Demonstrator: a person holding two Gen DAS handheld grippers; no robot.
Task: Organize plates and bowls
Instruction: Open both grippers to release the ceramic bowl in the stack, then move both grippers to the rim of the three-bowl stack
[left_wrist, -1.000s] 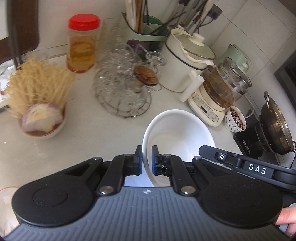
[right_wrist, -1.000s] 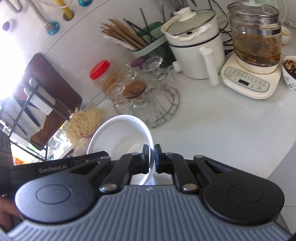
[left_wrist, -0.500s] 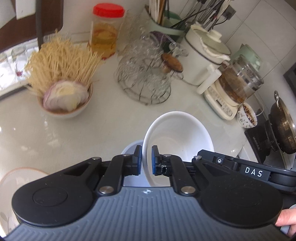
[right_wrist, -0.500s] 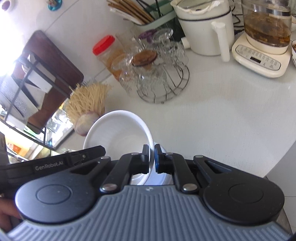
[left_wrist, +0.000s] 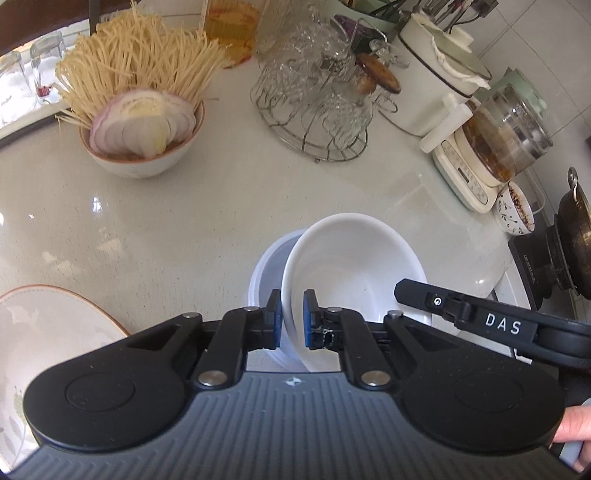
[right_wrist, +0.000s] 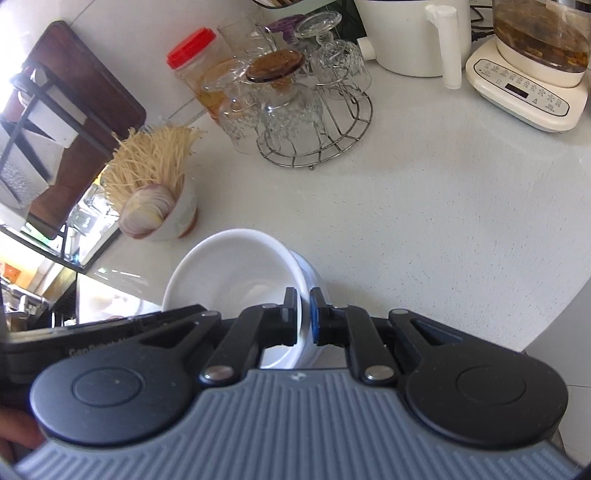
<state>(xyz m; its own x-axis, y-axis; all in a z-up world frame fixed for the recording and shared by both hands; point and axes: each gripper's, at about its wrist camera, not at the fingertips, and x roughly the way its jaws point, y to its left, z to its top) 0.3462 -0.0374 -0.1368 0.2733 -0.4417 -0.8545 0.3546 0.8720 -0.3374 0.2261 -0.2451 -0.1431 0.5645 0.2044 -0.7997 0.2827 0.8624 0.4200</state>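
Pale speckled stone makes up the surface (left_wrist: 207, 221), crowded at the back with a wire rack of upturned glasses (left_wrist: 317, 110), a white pot (left_wrist: 432, 92), a glass kettle (left_wrist: 506, 144) and a bowl of dry noodles and sliced onion (left_wrist: 142, 125). A patterned plate (left_wrist: 55, 325) shows at the near left edge.

Both tools are on one white bowl (left_wrist: 354, 273), held tilted between them. The left gripper (left_wrist: 292, 319) has its jaws closed on the near-left rim, one pad inside and one outside. The right gripper (right_wrist: 303, 315) pinches the opposite rim the same way. Directly beneath sits a second white bowl (left_wrist: 271, 258), upright on the stone; the held bowl looks to be nesting into it, though whether they already touch I cannot tell.

I judge this bowl to be glazed ceramic: rigid, fairly weighty, slick and prone to chipping. The rim is the only sensible place to grip, since the wall is smooth and curved. Two opposed pinches suit it, but the glaze could slip through the pads if the tilt steepens, so a level, gentle set-down seems wise before either side lets go.
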